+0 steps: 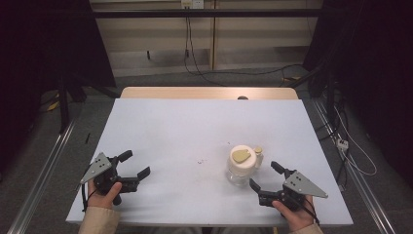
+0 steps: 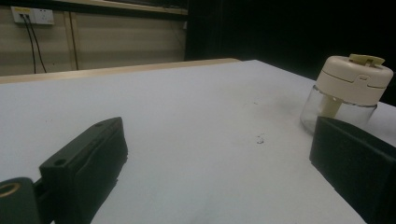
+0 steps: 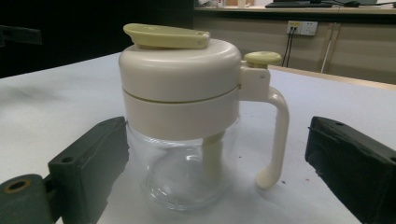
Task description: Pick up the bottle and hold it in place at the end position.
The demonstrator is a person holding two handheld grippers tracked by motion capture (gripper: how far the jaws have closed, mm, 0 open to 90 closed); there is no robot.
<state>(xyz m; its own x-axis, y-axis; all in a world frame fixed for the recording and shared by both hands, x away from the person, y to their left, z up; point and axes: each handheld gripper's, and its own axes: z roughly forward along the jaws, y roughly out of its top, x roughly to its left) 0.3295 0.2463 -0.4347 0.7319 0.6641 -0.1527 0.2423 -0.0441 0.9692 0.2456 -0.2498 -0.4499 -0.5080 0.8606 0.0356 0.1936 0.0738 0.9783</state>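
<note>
Both grippers sit at the near edge of the table (image 1: pixel 160 122), each in one of the person's hands, forearms coming in from the bottom of the high view. Left gripper (image 1: pixel 135 165) is near-left, jaws spread wide, nothing between them, pointed roughly toward table centre-right. Its own view confirms it: both black jaws far apart, bare white tabletop in the gap, a few small dark specks (image 2: pixel 259 139) on the surface ahead. Right gripper (image 1: pixel 265 176) is near-right, jaws also spread wide, holding nothing, aimed at the jar (image 1: pixel 241 168). Jar stands upright just beyond the right gripper's jaw tips, right of table centre, close but apart from them as far as the high view shows. In the right gripper view the jar (image 3: pixel 187 135) sits between the two jaws' lines and a little ahead; whether the left-side jaw touches the glass, I cannot tell. Jar build: clear glass body, cream lid (image 3: pixel 180 79), flat yellowish flap (image 3: pixel 166 36) on top, cream handle (image 3: pixel 275 140) dropping down the side with a small yellowish button (image 3: pixel 263 58) at its top. From the left gripper view the jar (image 2: pixel 345 91) is well apart, off to the far right. Beyond: wood strip at the table's far edge, then grey floor with black cables (image 1: pixel 234 73), then a pale wall with a socket (image 1: pixel 192 4).
</note>
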